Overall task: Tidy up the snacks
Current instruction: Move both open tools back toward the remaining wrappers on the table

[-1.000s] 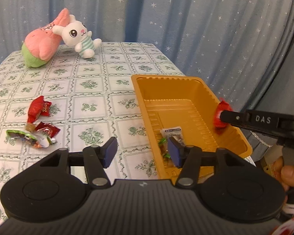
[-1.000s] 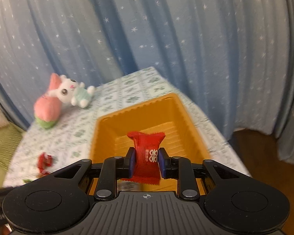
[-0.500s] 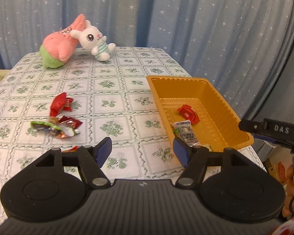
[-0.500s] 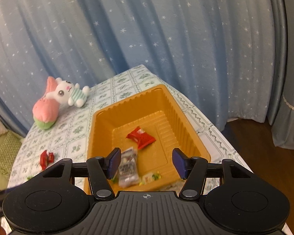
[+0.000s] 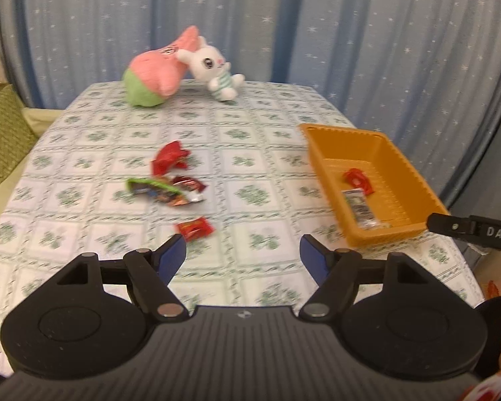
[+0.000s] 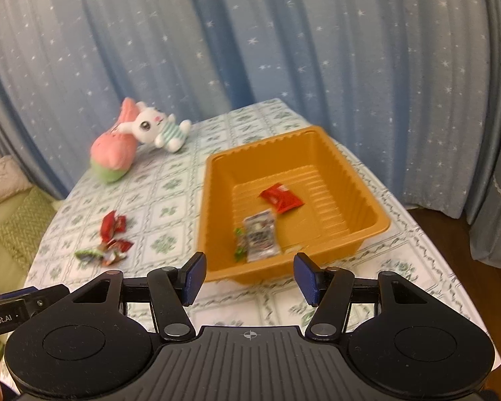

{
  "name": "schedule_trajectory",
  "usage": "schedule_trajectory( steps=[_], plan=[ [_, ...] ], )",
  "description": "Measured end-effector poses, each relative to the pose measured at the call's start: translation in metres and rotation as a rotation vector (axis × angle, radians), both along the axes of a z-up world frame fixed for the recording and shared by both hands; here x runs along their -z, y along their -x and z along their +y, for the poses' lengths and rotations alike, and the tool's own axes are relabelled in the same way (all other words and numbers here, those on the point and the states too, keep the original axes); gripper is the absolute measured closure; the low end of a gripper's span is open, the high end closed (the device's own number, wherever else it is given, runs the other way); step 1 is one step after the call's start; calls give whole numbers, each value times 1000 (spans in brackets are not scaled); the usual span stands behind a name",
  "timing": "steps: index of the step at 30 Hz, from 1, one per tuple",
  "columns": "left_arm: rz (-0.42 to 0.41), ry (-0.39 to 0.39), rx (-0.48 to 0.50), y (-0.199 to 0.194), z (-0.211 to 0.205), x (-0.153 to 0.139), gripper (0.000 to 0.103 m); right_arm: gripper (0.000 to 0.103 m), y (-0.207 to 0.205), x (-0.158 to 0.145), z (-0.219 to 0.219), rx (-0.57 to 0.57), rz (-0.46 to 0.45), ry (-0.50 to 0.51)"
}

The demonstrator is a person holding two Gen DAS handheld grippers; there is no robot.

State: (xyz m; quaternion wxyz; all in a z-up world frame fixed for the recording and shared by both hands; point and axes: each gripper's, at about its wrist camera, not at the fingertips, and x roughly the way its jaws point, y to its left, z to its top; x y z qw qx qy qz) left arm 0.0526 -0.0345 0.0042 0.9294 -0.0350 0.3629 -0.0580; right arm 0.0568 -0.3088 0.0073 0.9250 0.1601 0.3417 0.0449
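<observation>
With both jaws spread and empty, left gripper point(image 5: 243, 255) and right gripper point(image 6: 249, 279) hover off the table's near edge. Orange tray point(image 5: 402, 163) sits by the right edge, likely for easy drops; it holds a red packet point(image 6: 281, 197) and a clear packet point(image 6: 261, 235). Loose snacks point(image 5: 173, 180) lie mid-table, left of the tray. Readable: "DAS", "Robot.AI".

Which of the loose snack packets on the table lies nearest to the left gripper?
The small red packet, alone just beyond the left gripper; the others lie farther away.
</observation>
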Motion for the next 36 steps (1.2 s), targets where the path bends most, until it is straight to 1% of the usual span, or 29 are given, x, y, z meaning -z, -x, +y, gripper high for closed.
schedule_trajectory(
  steps=[7, 15, 24, 29, 36],
  plan=[
    [4, -16, -51, 12, 31, 3, 31, 45, 4, -2, 19, -53, 0, 9],
    [2, -14, -68, 14, 45, 4, 31, 45, 3, -3, 33, -80, 3, 24],
    [3, -18, -54, 11, 50, 7, 31, 45, 1, -2, 48, -109, 4, 43],
    [5, -31, -22, 6, 52, 9, 31, 45, -6, -2, 58, -131, 5, 58],
    [27, -38, -12, -7, 62, 20, 31, 45, -19, 3, 75, -168, 9, 63]
  ],
)
